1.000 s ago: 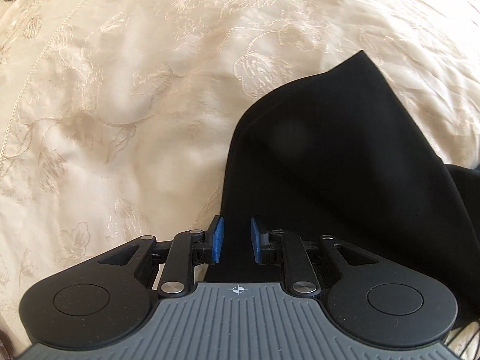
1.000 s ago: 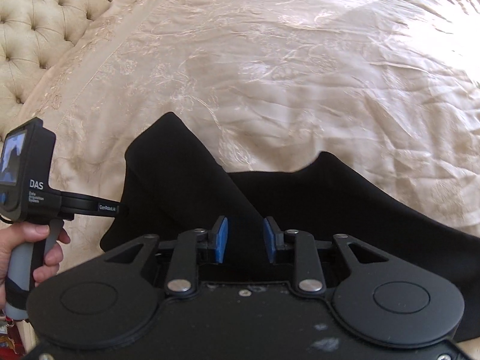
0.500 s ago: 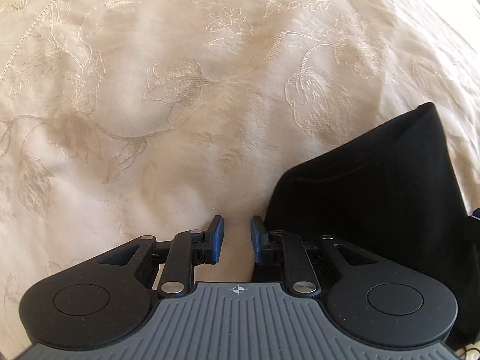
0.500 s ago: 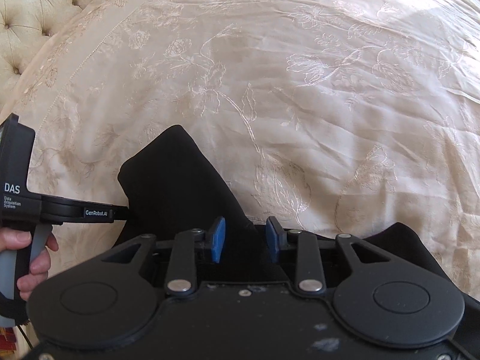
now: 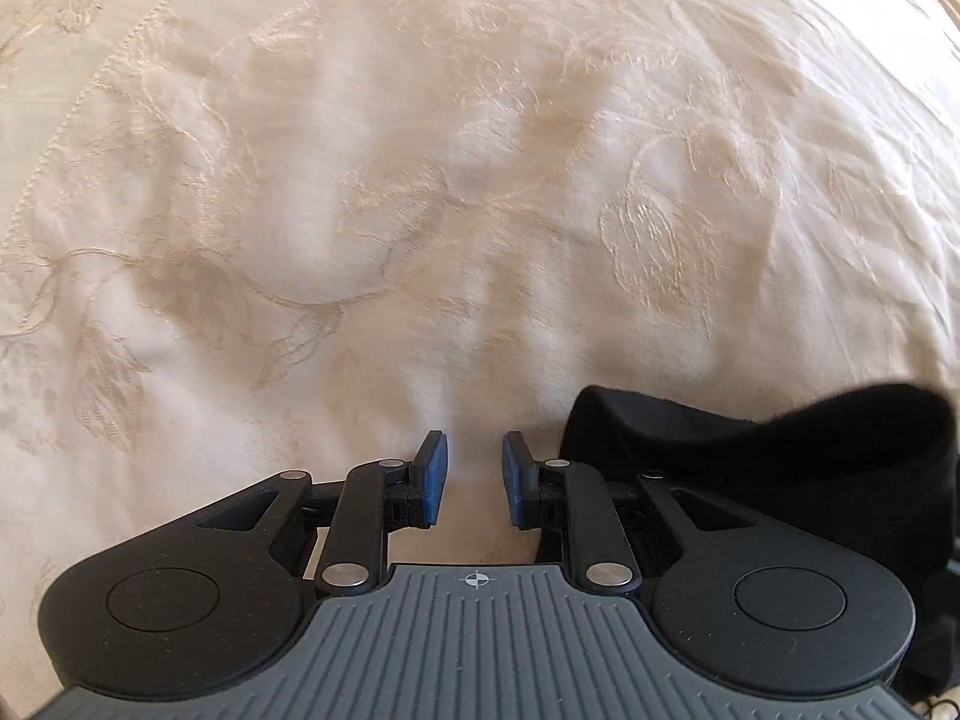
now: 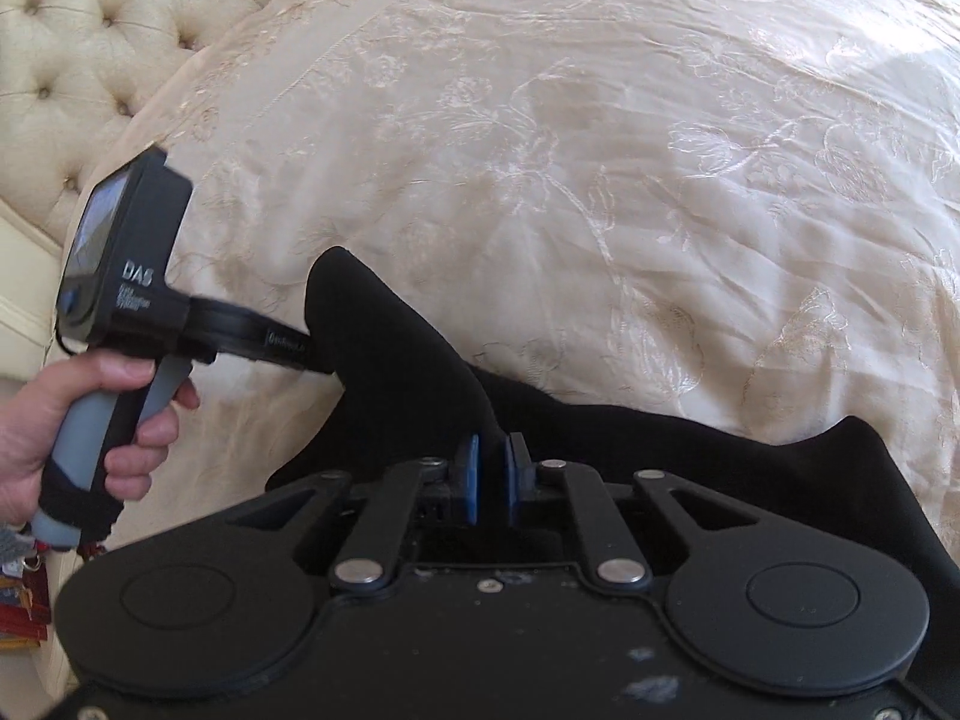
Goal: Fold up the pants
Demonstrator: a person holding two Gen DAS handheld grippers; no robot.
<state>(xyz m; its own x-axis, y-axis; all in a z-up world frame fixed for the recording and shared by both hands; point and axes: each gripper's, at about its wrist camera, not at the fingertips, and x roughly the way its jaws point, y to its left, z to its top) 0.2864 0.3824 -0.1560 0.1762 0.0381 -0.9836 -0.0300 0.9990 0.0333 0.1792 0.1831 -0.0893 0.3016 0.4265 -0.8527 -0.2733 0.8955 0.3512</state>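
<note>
Black pants (image 6: 390, 348) lie partly folded on a cream embroidered bedspread (image 6: 600, 150). My right gripper (image 6: 495, 441) is low over them; its jaws are closing, and the blue pads pinch a raised ridge of the black cloth. In the left wrist view my left gripper (image 5: 474, 438) points down at the bedspread (image 5: 420, 210). A gap shows between its blue pads, with only cream cloth behind it. The pants (image 5: 780, 456) bunch just right of its right finger. In the right wrist view a hand (image 6: 72, 414) holds the left gripper's handle, and its fingertips are hidden behind the pants' fold.
A tufted cream headboard (image 6: 90, 30) rises at the upper left in the right wrist view. Red and coloured items (image 6: 18, 606) show past the bed's edge at the lower left. The bedspread stretches wide beyond the pants.
In the left wrist view the pants slid from under the jaws to the right edge. The right gripper's pads drew much closer together on the black cloth.
</note>
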